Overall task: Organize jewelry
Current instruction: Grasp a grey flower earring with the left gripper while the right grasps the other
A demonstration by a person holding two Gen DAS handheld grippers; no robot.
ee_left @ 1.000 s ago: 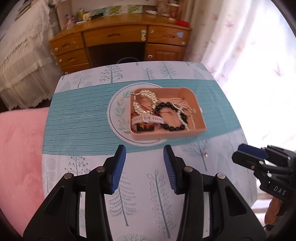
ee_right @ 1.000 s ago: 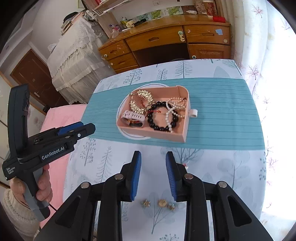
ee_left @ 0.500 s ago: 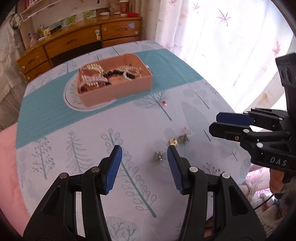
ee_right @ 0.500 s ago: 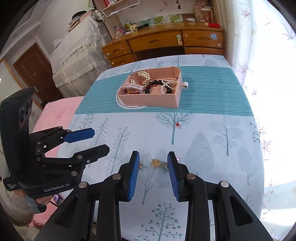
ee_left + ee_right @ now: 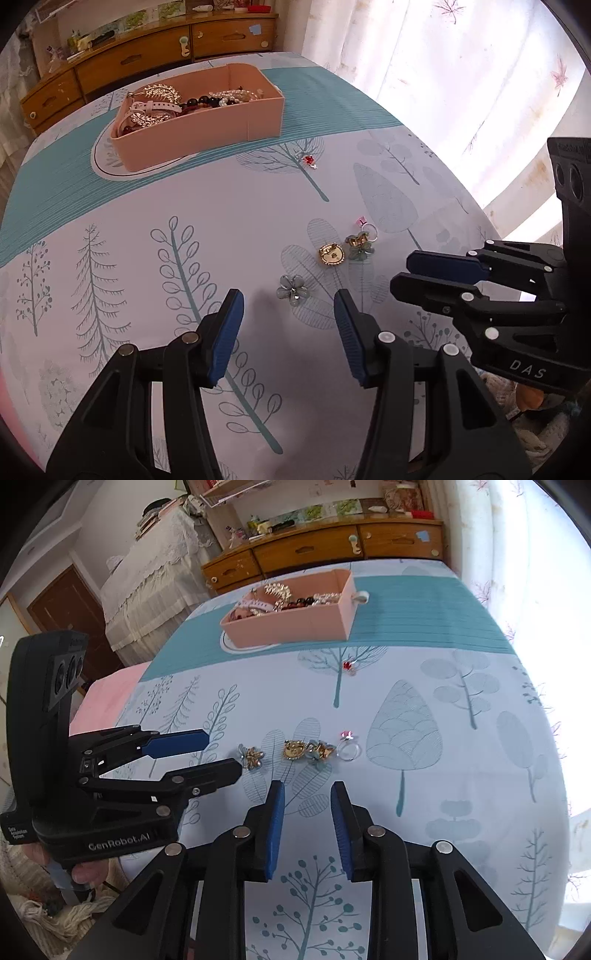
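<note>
Tree-printed tablecloth [image 5: 184, 206] fronts a wooden dresser [image 5: 325, 550] and curtains [image 5: 461, 74].

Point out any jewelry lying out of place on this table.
Several pieces lie loose on the tablecloth outside the pink box: a flower brooch, a gold round brooch, another flower piece, a pink-stone ring, and, apart from these and nearer the box, a small red-stone piece.
</note>
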